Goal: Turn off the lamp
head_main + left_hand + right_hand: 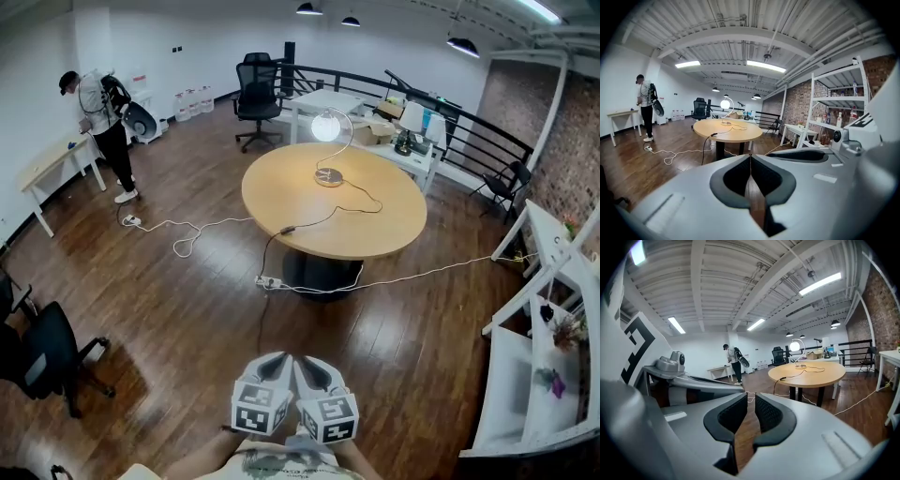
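The lamp [325, 125], a glowing white globe on a curved stem with a round base [329, 177], stands lit on the round wooden table [375, 220] far ahead of me. Its cord runs across the tabletop to an inline switch [288, 230] near the front edge, then drops to the floor. My left gripper [275, 361] and right gripper [311, 366] are held side by side low in the head view, well short of the table. The left gripper [750, 157] has its tips touching. On the right gripper [751, 396] only a thin slit shows. Neither holds anything.
A power strip [267, 280] and white cables [187, 234] lie on the wooden floor by the table's foot. A person [103, 122] stands at a desk at the far left. Black chairs [42, 352] sit at the left, white shelves [544, 356] at the right.
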Demonstrator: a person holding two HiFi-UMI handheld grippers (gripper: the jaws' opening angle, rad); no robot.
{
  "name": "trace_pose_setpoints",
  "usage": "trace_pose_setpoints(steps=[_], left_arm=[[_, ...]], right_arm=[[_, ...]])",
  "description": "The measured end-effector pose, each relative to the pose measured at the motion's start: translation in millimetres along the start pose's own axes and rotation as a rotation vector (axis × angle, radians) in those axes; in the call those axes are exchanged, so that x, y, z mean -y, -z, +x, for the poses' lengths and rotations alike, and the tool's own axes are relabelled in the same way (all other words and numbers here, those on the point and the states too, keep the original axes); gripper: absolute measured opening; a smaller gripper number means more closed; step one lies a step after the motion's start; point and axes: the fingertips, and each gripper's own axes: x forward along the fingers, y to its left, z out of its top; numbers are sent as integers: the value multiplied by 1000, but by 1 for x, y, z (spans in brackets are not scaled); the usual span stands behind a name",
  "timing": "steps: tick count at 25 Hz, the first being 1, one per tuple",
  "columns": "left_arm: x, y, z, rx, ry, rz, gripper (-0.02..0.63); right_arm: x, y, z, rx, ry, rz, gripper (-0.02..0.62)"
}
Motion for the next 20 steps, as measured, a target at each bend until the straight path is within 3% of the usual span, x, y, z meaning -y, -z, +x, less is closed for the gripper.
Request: trace_pose_setpoints(steps=[13,20], left_arm=[[21,-47,121,-15,-11,3,3],[5,-48,154,-26,-39,-40,5]], right_arm=[[117,-40,40,24,-21,-12,49],[145,-45,70,-13,-61,-37,49]])
